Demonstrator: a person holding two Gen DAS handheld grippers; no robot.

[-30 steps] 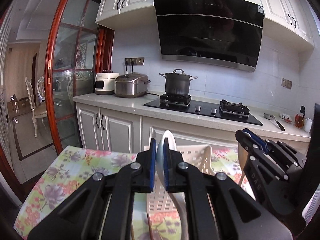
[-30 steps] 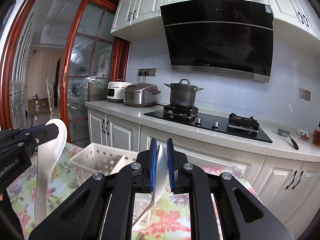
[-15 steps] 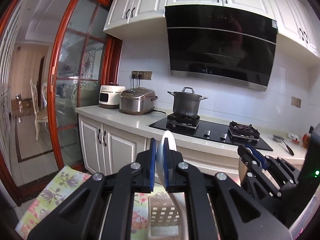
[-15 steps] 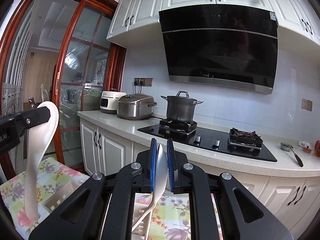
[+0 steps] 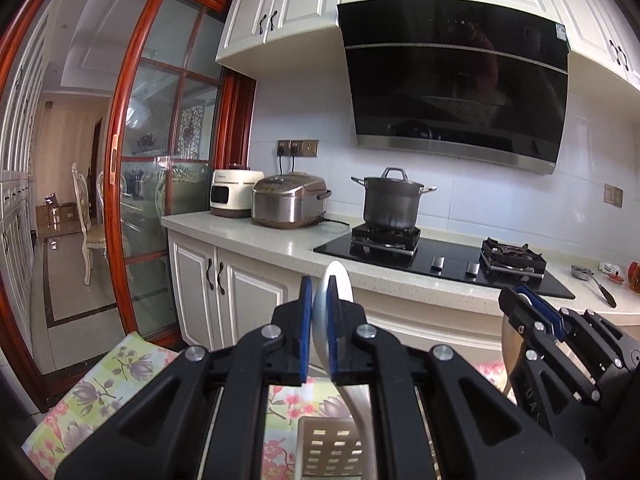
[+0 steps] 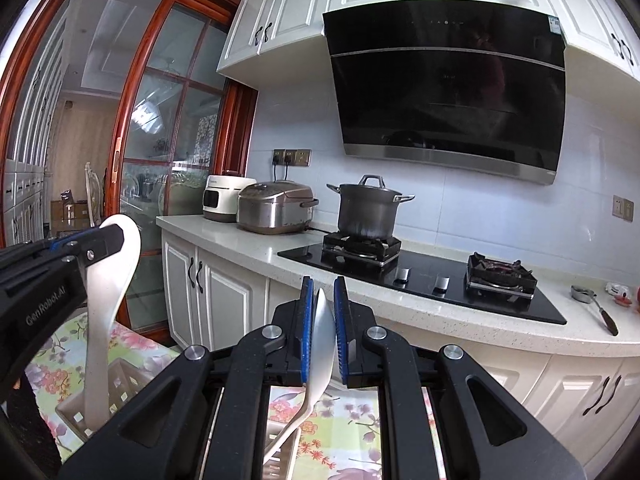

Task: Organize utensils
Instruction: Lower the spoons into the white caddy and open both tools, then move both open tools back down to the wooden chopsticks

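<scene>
My left gripper (image 5: 319,292) is shut on the bowl of a white spoon (image 5: 334,304), seen edge-on, with its handle hanging down over a white slotted basket (image 5: 328,448). My right gripper (image 6: 323,292) is shut on a second white spoon (image 6: 322,332), whose handle slants down to the left. In the right wrist view the left gripper (image 6: 80,246) shows at the left, and the handle of its spoon (image 6: 108,292) reaches down into the basket (image 6: 120,380). In the left wrist view the right gripper (image 5: 532,308) appears at the right edge.
The basket sits on a floral tablecloth (image 5: 120,380). Behind it runs a white counter (image 5: 260,240) with a rice cooker (image 5: 288,204), a pot (image 5: 392,200) on a black hob and a range hood above. A red-framed glass door (image 5: 160,160) stands at the left.
Both grippers have shifted across the table with their spoons still clamped. The basket has slid from the middle to the bottom of both views, and the counter looks nearer.
</scene>
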